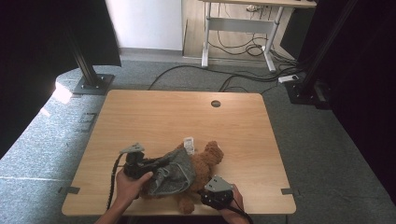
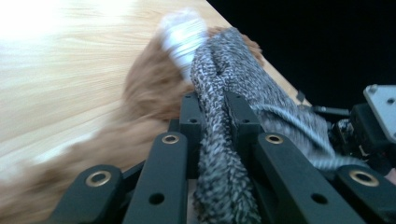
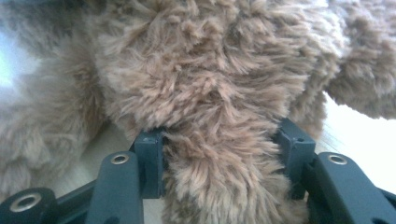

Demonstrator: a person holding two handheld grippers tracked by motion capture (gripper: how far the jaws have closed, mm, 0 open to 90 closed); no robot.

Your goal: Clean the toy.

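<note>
Pale wood-grain laminate covers the rectangular table (image 1: 154, 116), which has rounded corners and one small dark round hole (image 1: 215, 103) near its far edge; grey carpet lies around it, with two black posts on base plates and loose cables beyond. Most of the tabletop is bare, from the middle to the far edge and out to both sides.

One brown teddy bear (image 1: 208, 161) lies close to the near edge, its plush long and shaggy, with a white fabric tag (image 1: 188, 143) sticking up beside its head. One grey knitted garment (image 1: 175, 171), a fine speckled black-and-white weave, is bunched over the bear's left part. What kind of garment it is cannot be made out, perhaps a small sweater.

Two grippers work here, one in each hand. The left gripper (image 1: 154, 163) comes in from the left, and in the left gripper view (image 2: 214, 116) its black jaws are clamped on a twisted fold of the grey knit, which runs up between them towards the bear's head. The right gripper (image 1: 198, 192) sits at the near edge beside the bear's lower limb; in the right gripper view (image 3: 219, 144) its jaws stand fairly wide apart yet press on both sides of a thick furry limb, so they grasp the bear. Both hands rest just at the table's near rim, leaving little room behind them.
</note>
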